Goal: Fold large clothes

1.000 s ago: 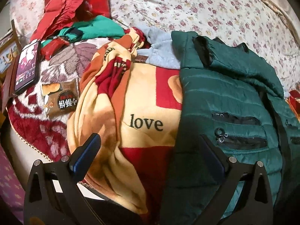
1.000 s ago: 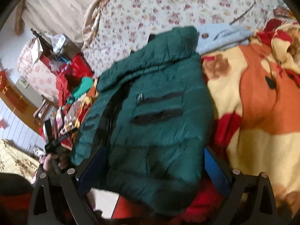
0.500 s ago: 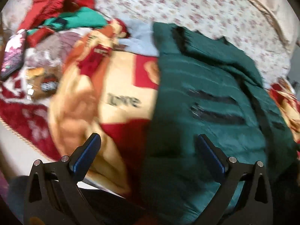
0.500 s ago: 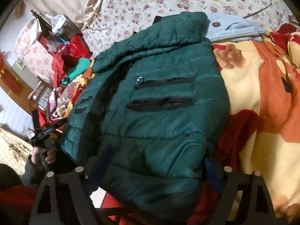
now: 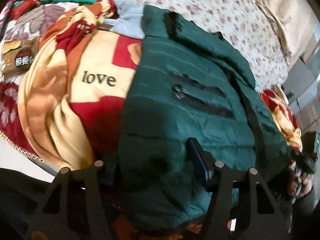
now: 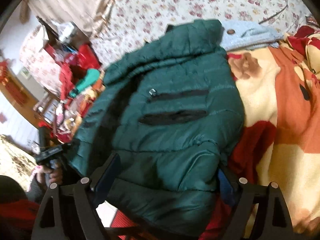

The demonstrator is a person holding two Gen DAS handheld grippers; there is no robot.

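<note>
As the hem of the green padded jacket (image 5: 180, 100) is gathered, a grip is being formed.
The left gripper (image 5: 158, 166), wide a second ago, has been closing on hem fabric; the right gripper (image 6: 166, 178) is held broadly open astride the jacket, which is spread on the blanket (image 5: 96, 64).

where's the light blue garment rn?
Left wrist view, upper centre: light blue garment lies beyond the "love" blanket, against the green jacket collar's left edge.
</note>
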